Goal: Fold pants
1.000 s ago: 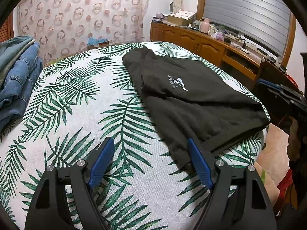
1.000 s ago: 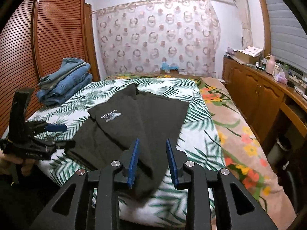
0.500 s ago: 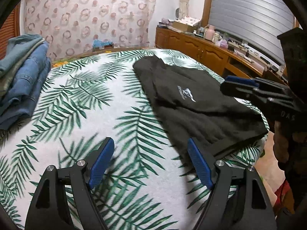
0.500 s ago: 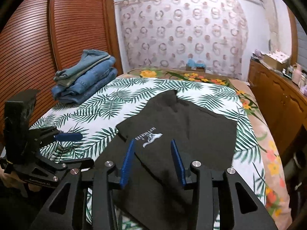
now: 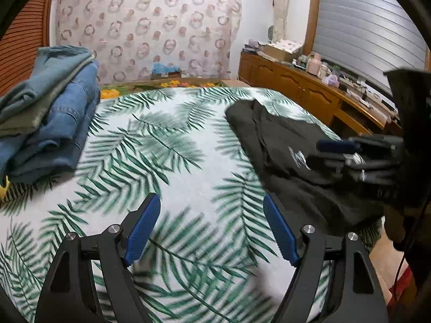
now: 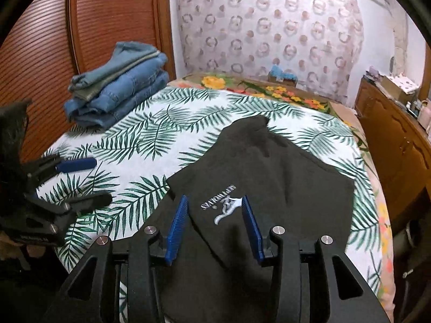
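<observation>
The black pants (image 6: 269,167) lie folded flat on the palm-leaf bedcover, directly below and ahead of the right gripper (image 6: 214,224), whose 2 blue pads frame a white logo with lettering printed on the cloth. From there the fabric runs away from that gripper to a narrower far end with a small raised point. An upper layer overlaps a lower one along a diagonal edge near the left pad. A few soft creases mark the surface. Seen from the left gripper (image 5: 212,226), the pants (image 5: 291,156) sit ahead and to its right, reaching the bed's near right edge.
</observation>
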`<act>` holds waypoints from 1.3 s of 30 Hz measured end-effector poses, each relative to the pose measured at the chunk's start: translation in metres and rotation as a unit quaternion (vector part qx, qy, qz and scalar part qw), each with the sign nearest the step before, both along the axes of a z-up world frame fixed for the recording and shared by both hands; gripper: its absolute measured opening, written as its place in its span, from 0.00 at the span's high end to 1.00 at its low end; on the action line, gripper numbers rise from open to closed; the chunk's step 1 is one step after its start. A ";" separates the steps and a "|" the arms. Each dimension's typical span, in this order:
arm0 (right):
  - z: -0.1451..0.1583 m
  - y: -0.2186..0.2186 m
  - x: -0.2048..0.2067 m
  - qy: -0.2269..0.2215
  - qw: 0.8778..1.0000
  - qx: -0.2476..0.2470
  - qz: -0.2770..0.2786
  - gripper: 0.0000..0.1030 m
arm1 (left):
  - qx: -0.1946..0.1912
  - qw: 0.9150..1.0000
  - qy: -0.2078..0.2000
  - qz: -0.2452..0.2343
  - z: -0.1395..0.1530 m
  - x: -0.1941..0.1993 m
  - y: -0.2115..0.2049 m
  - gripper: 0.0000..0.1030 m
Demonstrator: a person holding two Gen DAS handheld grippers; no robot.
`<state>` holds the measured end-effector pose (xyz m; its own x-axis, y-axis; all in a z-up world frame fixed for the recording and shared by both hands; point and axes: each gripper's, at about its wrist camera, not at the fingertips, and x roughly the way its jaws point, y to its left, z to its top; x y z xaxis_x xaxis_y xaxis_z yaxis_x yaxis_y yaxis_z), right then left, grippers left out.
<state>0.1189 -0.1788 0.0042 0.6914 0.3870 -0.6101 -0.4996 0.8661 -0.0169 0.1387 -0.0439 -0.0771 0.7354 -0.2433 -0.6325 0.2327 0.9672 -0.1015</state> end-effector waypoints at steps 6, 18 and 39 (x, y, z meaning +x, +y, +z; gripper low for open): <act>0.001 0.022 0.013 0.004 1.000 -0.014 0.017 0.58 | -0.002 0.999 -0.030 0.012 0.010 0.010 0.011 0.23; -0.014 0.041 0.034 0.038 0.998 -0.041 0.042 0.68 | -0.009 1.000 -0.022 0.008 0.001 0.011 0.012 0.23; 0.054 -0.028 0.027 -0.047 0.998 -0.025 -0.025 0.97 | 0.018 1.000 -0.013 0.001 -0.008 0.013 0.000 0.23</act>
